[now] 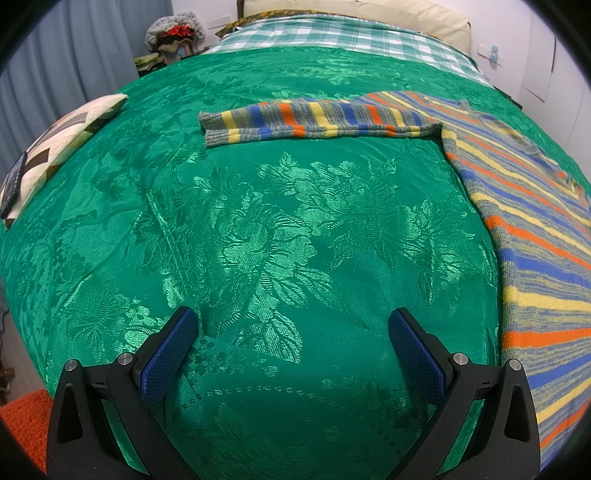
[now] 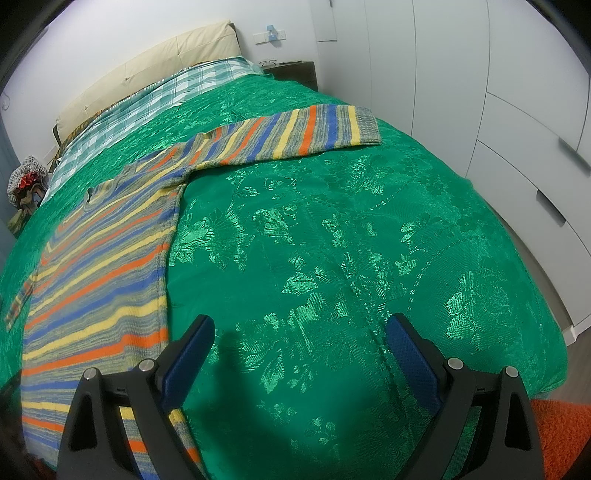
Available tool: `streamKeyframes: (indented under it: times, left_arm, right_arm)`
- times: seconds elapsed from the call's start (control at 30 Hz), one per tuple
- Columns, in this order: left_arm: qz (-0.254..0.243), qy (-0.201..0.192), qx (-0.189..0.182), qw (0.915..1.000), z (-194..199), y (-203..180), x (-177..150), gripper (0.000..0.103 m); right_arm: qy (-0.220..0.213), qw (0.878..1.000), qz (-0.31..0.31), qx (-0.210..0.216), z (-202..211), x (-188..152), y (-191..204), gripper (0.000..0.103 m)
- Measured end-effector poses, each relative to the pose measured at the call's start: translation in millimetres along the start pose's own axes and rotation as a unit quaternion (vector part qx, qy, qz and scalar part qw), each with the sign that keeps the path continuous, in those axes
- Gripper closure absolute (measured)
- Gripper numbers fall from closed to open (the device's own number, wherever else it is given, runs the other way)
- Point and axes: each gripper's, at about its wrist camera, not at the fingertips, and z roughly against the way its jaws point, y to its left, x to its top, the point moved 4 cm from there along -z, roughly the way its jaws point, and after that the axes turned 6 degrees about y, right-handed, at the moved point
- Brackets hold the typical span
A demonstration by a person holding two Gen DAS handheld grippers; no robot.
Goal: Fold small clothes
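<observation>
A striped knit sweater in blue, yellow, orange and grey lies flat on the green bedspread. One sleeve stretches out to the left in the left wrist view. My left gripper hovers open over bare bedspread, left of the sweater's body. In the right wrist view the sweater runs along the left side, and its other sleeve reaches to the right. My right gripper is open just right of the sweater's side edge, and its left finger sits by the hem area.
A patterned cushion with a dark phone on it lies at the bed's left edge. A checked blanket and cream headboard are at the far end. White wardrobe drawers flank the bed's right side. Orange rug lies on the floor.
</observation>
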Motion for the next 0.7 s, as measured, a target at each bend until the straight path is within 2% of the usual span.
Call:
streamKeyframes:
  times: [0.7]
  left_arm:
    - [-0.001,0.000,0.000,1.0000,-0.4,-0.4,-0.3,0.000]
  right_arm:
    - [0.001,1.000,0.003,-0.001,-2.0,-1.0,1.2,0.010]
